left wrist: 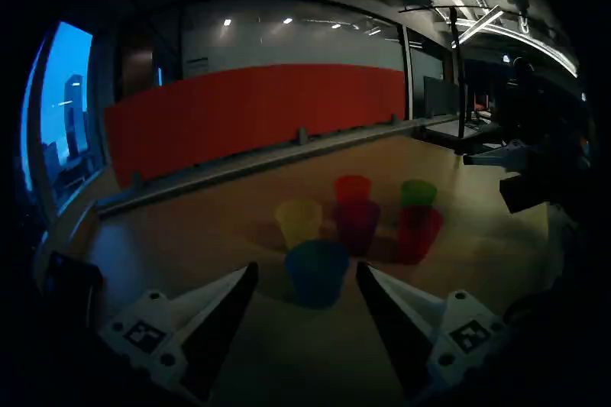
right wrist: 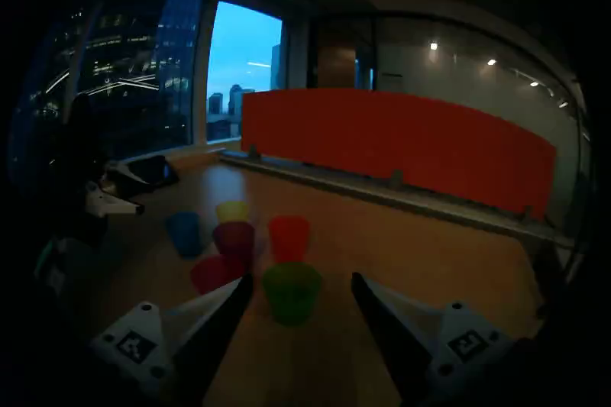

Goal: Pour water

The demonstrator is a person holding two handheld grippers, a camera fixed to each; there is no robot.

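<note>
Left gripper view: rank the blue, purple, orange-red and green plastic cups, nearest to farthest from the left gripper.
1. Blue plastic cup: straight ahead of the open left gripper.
2. Purple plastic cup: behind the blue one, slightly right.
3. Orange-red plastic cup, centre back, and green plastic cup, right back: too close to call.

So it's a wooden tabletop (left wrist: pixel 191 247), pretty dim lighting. Six plastic cups stand upright on it in one tight bunch: the blue cup (left wrist: pixel 316 273), the yellow cup (left wrist: pixel 299 222) and purple cup (left wrist: pixel 357 225) side by side, the orange cup (left wrist: pixel 352 188) just beside the purple one, then the red cup (left wrist: pixel 417 233) next to the green cup (left wrist: pixel 418 193) (can't tell if any touch). A red divider (left wrist: pixel 252 113) runs along one edge.
</note>
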